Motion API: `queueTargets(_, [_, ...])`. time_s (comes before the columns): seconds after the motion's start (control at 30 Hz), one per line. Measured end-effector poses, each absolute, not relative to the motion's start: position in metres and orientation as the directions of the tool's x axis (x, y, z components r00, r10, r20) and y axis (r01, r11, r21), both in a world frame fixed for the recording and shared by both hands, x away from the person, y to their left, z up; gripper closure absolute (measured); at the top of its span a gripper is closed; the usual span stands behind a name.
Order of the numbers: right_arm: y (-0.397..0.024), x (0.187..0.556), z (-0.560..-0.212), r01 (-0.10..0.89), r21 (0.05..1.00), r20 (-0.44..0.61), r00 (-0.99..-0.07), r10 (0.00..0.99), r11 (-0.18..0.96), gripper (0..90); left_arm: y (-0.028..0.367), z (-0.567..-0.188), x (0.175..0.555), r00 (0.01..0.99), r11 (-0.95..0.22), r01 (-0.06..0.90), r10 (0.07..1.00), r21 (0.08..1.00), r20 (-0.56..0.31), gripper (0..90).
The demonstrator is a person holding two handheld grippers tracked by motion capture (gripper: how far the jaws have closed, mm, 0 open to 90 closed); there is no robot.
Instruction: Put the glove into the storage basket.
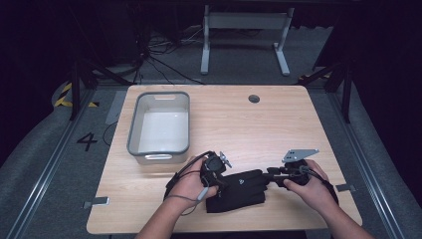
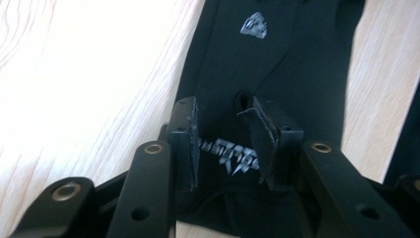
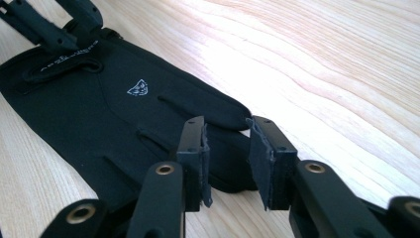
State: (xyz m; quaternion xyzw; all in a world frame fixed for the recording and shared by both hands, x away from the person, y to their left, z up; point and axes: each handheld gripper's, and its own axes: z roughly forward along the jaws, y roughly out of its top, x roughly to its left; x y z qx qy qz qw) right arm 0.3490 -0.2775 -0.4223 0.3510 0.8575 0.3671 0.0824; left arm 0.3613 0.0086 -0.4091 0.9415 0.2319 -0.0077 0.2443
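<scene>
Black glove (image 1: 239,188) lies flat on the desk (image 1: 278,124) near the front edge, roughly centred, with what looks like a second dark piece under or beside it, can't tell. Long axis runs left-right along the front edge: cuff end with the printed lettering at the left tongs (image 2: 225,144), fingertips toward the right tongs (image 3: 228,161). Small logo (image 2: 254,25) on the back of the glove sits between the two. Left tongs released: jaws stand apart over the cuff, pads straddle the fabric, no pinch visible. Right tongs released too: jaws apart at the fingertip end, one glove finger lies between them, pads not pressing. Both hands right at the glove, one per end; neither clearly nearer. Judgement: the next move turns on that left-right axis, each tong closing on its own end, or lifting toward the grey bin (image 1: 160,127), which sits empty, well apart toward the back left.
</scene>
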Motion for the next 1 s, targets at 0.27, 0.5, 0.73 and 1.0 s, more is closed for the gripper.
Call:
queueTargets(0.27, [-0.296, 0.351, -0.420, 0.560, 0.696, 0.124, -0.711, 0.692, 0.450, 66.7, -0.001, -0.404, 0.359, 0.894, -0.761, 0.438, 0.425, 0.479, -0.142, 59.5])
queueTargets(0.5, [-0.311, 0.354, -0.418, 0.584, 0.698, 0.140, -0.679, 0.721, 0.415, 65.6, -0.013, -0.402, 0.358, 0.899, -0.753, 0.427, 0.412, 0.500, -0.147, 58.1])
queueTargets(0.73, [-0.323, 0.357, -0.417, 0.599, 0.699, 0.150, -0.657, 0.739, 0.391, 65.1, -0.016, -0.404, 0.362, 0.891, -0.749, 0.448, 0.421, 0.488, -0.171, 57.8])
queueTargets(1.0, [-0.330, 0.359, -0.419, 0.623, 0.696, 0.197, -0.644, 0.739, 0.357, 64.7, -0.026, -0.413, 0.362, 0.894, -0.767, 0.443, 0.413, 0.464, -0.171, 55.5])
